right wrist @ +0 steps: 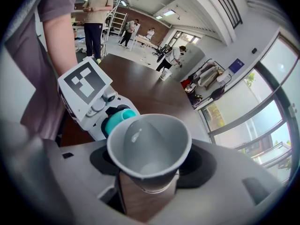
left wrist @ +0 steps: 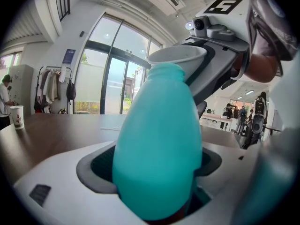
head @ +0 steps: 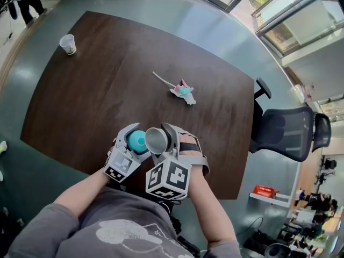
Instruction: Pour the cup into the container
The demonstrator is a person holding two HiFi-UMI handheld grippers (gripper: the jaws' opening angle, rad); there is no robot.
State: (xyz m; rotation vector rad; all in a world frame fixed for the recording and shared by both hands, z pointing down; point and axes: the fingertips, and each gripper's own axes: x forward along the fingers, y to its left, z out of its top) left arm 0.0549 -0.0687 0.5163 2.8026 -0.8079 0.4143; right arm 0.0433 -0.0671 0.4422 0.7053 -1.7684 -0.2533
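Paper litter (head: 183, 92) and a paper cup (head: 67, 43) are seen on the dark worktop (head: 107, 90); teal bottle (left wrist: 157, 144) is clamped in left gripper (head: 137, 140), grey cup (right wrist: 149, 146) in right gripper (head: 159, 140).

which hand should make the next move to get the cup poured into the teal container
Right. The right claw grips the grey cup, whose rim sits beside the mouth of the teal container. The left claw only has to hold that container steady.

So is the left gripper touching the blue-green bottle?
Touching. The left gripper view shows the left gripper clamped on the bottle, squeezing it from both sides.
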